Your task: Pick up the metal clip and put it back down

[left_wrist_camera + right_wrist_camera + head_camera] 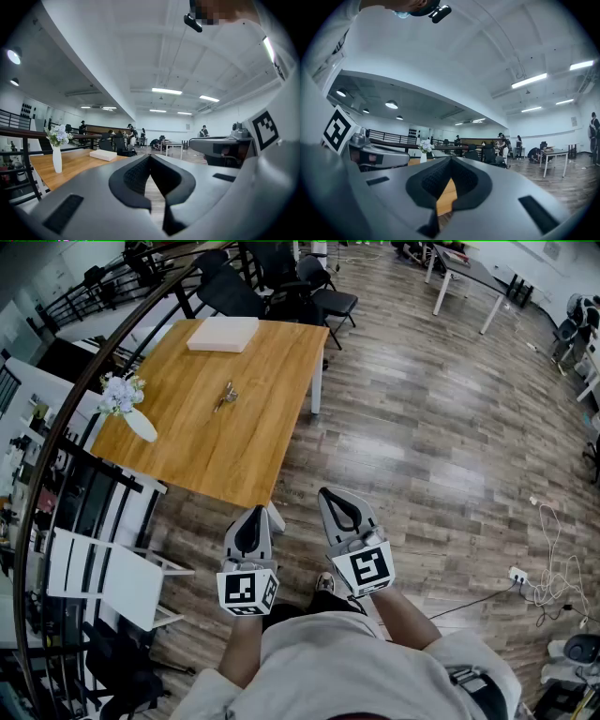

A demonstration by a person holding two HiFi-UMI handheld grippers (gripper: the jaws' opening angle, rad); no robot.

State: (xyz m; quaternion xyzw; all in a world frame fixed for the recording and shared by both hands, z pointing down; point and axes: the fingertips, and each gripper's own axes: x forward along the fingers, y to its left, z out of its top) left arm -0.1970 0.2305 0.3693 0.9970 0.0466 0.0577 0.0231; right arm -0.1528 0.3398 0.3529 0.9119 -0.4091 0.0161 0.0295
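The metal clip (226, 396) lies near the middle of the wooden table (234, 456), small and silvery. It touches neither gripper. Both grippers are held close to the person's body, off the table's near edge. My left gripper (254, 512) points toward the table corner, its jaws closed together with nothing in them. My right gripper (328, 494) hangs over the floor beside it, also shut and empty. In the left gripper view the left gripper (150, 157) has its tips meeting, and so does the right gripper (450, 160) in the right gripper view. The clip is not visible in either gripper view.
A flat white box (223, 334) sits at the table's far end, and a white vase of flowers (127, 401) stands at its left edge. Black chairs (319, 292) stand beyond the table. A railing (56, 456) runs along the left. Cables (553, 568) lie on the floor, right.
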